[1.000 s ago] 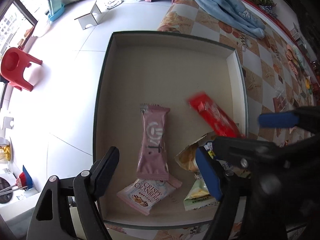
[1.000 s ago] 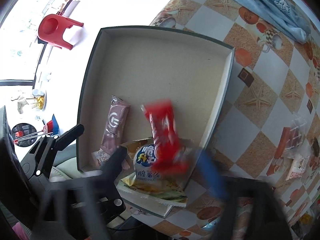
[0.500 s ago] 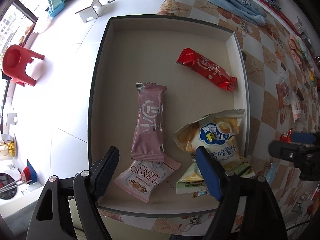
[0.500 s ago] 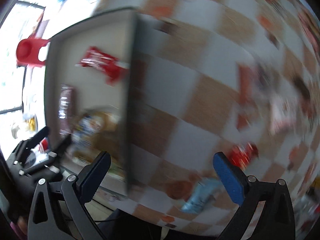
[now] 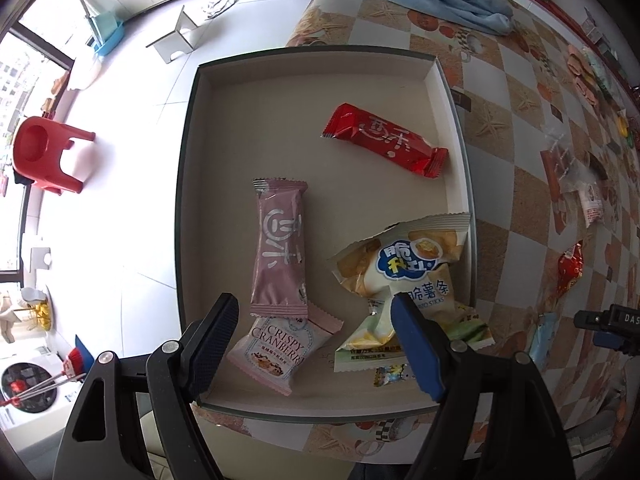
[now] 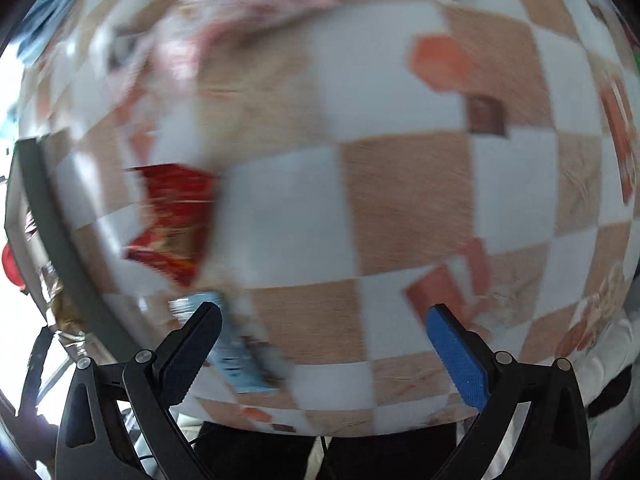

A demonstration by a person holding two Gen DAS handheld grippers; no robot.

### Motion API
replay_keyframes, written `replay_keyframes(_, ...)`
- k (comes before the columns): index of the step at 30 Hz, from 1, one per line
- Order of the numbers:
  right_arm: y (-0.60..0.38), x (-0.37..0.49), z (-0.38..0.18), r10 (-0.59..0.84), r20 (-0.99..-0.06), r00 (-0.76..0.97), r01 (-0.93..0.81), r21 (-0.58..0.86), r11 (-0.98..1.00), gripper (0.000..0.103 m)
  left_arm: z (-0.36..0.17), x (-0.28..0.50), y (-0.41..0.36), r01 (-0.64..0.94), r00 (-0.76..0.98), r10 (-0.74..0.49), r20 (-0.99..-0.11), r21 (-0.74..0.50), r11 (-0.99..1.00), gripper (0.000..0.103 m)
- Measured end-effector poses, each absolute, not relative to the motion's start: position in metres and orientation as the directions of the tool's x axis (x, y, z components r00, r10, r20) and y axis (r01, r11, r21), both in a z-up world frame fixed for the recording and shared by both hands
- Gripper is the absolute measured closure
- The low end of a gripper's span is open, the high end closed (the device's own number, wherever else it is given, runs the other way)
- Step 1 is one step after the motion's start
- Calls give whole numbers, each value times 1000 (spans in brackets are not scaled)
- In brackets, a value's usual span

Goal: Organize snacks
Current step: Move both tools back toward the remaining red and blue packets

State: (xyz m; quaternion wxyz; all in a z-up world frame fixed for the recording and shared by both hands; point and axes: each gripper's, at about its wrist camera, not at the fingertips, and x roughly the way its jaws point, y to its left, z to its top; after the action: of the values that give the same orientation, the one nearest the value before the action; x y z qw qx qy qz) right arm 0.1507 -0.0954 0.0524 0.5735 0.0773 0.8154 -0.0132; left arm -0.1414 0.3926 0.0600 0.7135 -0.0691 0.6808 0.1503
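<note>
snacks already sit in the tray (image 5: 188, 152), which serves as landmark. going left to right inside it: the pink bar (image 5: 280, 248) lies lengthwise near the middle, its lower end over the cranberry pack (image 5: 276, 348) by the near wall; the red bar (image 5: 384, 140) lies slanted toward the far right corner; the chip bag (image 5: 404, 260) leans on the right wall, over a green pack (image 5: 468, 328). the left gripper (image 5: 316, 344) hovers over the near wall, fingers apart and holding nothing.

right of the tray, on the checkered bench (image 5: 500, 92), loose snacks remain: a red packet (image 6: 172, 220) just outside the wall and a light blue packet (image 6: 240, 360) nearer. the right gripper (image 6: 324, 344), fingers apart and empty, is over the bench in a blurred view.

judged step: fetching the next loose snack. the next move calls for settling over 1 packet, likely the blue 1 beside its left finger, and closing across its narrow width.
</note>
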Motion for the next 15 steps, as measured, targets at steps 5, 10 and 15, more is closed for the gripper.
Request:
replay_keyframes(5, -126, 137, 38, 106, -929, -355, 182, 43, 982, 0, 70, -149, 394, -330, 20, 169, -985, 153, 932, 22)
replay_keyframes(10, -136, 134, 36, 107, -929, -354, 183, 44, 982, 0, 89, -148, 393, -330, 68, 174, -982, 142, 933, 22)
replay_keyframes(15, -154, 142, 42, 107, -933, -343, 164, 52, 985, 0, 98, -135, 362, -240, 108, 145, -984, 116, 964, 22)
